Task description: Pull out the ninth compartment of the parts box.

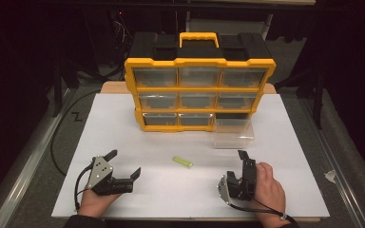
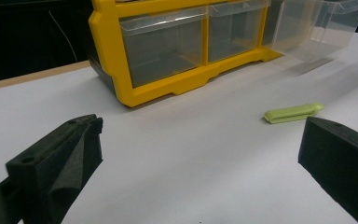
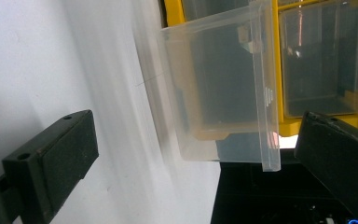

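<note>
My left hand-held gripper [image 1: 122,165] rests on the white desk [image 1: 38,190] with its jaws spread and nothing between them. Just to its right the small green clip [image 1: 182,162] lies flat, untouched. Further right, my right hand-held gripper [image 1: 244,159] also stands spread and empty, pointing toward the clear drawer [image 1: 234,133], which is pulled out of the bottom right slot of the yellow organizer [image 1: 199,61] and sits on the desk before it. I judge the drawer is ready; picking up the clip, dropping it in and sliding the drawer home remain.
</note>
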